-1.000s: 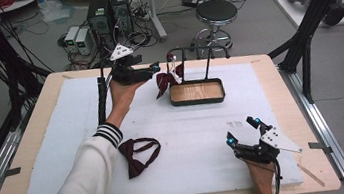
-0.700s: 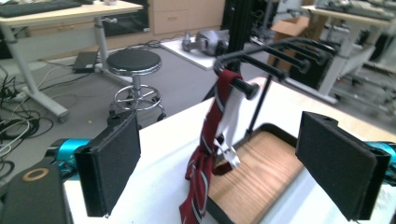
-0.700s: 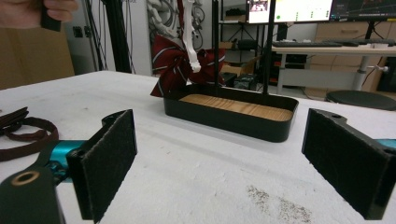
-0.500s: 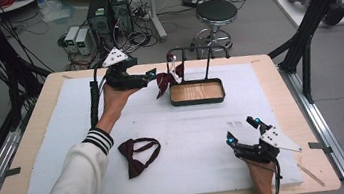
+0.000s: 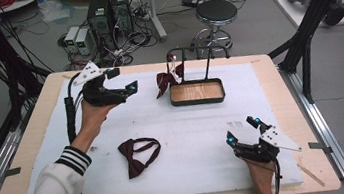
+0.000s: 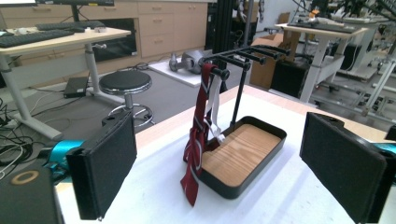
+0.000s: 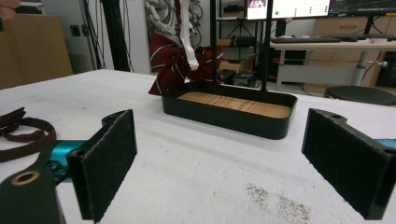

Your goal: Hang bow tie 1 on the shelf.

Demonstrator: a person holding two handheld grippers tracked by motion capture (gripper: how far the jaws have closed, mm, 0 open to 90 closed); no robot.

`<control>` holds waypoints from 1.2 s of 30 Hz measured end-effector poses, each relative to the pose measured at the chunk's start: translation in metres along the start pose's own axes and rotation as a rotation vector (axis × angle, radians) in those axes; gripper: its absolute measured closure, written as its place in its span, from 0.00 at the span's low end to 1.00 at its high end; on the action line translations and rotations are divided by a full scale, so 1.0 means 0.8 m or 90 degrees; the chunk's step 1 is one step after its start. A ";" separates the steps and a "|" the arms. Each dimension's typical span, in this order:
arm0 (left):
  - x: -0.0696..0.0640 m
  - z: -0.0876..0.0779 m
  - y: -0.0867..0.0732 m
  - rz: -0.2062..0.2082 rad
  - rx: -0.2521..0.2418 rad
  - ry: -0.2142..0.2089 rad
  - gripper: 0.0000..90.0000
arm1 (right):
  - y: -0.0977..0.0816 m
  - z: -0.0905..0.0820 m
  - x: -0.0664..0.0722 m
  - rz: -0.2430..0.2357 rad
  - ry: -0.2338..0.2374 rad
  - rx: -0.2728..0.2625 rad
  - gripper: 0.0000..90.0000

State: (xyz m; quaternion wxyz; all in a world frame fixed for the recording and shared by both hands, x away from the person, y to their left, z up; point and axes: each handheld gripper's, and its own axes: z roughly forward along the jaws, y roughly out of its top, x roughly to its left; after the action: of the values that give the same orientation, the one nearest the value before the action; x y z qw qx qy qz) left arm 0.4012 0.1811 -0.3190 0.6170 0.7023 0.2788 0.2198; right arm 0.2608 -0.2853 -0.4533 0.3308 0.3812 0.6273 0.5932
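On the white mat (image 5: 283, 112), a dark bow tie (image 5: 138, 153) lies near the rack (image 5: 196, 73).

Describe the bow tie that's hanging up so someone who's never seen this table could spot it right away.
Start at the white mat covering the wooden table, then find the black stand with the wood-lined tray near its far edge. The hanging bow tie dangles from that stand's rail by a white strap, dark red with thin pale stripes. The other bow tie lies flat on the mat, plain dark maroon.

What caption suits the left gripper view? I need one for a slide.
Open left gripper faces a striped red bow tie hanging from a black rack over its wood-lined tray.
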 end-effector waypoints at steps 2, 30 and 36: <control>0.001 -0.013 -0.004 0.000 -0.008 0.005 0.13 | 0.000 0.000 0.000 -0.001 0.001 -0.001 0.10; -0.017 -0.136 -0.099 0.006 -0.023 0.073 0.13 | 0.000 -0.001 0.001 -0.007 -0.003 -0.004 0.10; -0.016 -0.134 -0.101 0.008 -0.022 0.074 0.13 | 0.000 -0.001 0.001 -0.008 -0.003 -0.004 0.10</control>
State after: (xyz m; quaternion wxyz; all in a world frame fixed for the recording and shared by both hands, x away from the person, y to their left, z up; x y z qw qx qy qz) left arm 0.3119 0.2590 -0.3836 0.6102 0.6795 0.3060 0.2689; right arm 0.2599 -0.2848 -0.4535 0.3371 0.3777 0.6268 0.5923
